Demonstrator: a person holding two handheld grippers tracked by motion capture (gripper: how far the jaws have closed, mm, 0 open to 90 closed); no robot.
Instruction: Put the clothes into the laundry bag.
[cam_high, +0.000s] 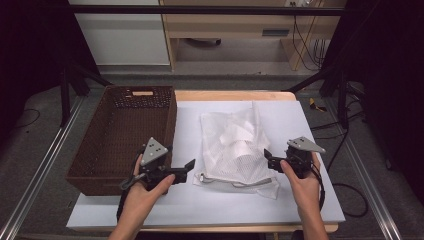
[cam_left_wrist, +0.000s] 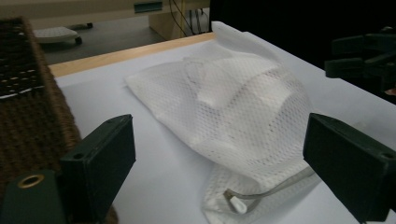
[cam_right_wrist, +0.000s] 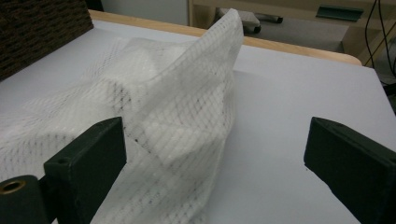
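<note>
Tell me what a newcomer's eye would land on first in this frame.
A white mesh drawstring bag, stuffed with pale folded items, lies in the middle of the white tabletop. To its left stands a dark brown woven rectangular basket. The left tool and right tool, jaws open, flank the bag's near end, each in a hand.

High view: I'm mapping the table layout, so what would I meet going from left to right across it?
Brown woven basket → left gripper → white mesh bag → right gripper.
</note>
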